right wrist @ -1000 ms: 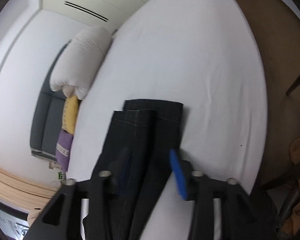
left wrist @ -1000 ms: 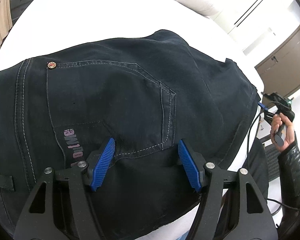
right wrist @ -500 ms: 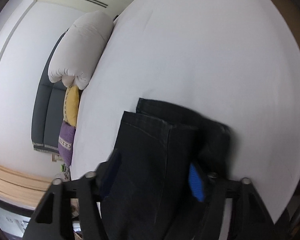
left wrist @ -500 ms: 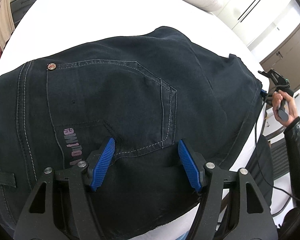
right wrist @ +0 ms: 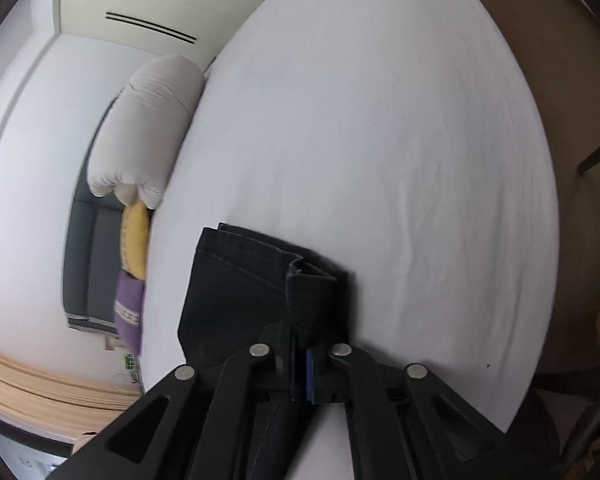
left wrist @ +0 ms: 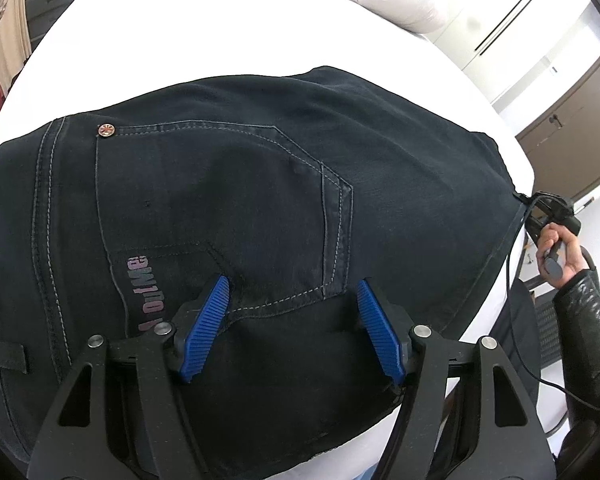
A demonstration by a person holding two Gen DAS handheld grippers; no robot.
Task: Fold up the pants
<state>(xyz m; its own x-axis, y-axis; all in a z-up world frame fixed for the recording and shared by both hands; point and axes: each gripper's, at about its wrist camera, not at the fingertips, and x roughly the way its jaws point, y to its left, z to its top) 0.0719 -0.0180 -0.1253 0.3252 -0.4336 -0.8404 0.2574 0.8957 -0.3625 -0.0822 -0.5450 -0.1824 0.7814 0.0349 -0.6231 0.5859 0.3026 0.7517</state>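
Dark pants [left wrist: 260, 200] lie spread on a white bed [left wrist: 220, 40], a rolled duvet [right wrist: 148, 132] at its head

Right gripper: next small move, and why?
Probably lift the cuffs and carry them toward the waist. The right gripper is shut on them, bunching the fabric, while the left gripper hovers open over the back pocket.

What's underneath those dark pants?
The pants lie on a white bed sheet, which shows around them. The sheet directly beneath is covered, so anything else under them cannot be seen. At the leg ends, one hem lies over another.
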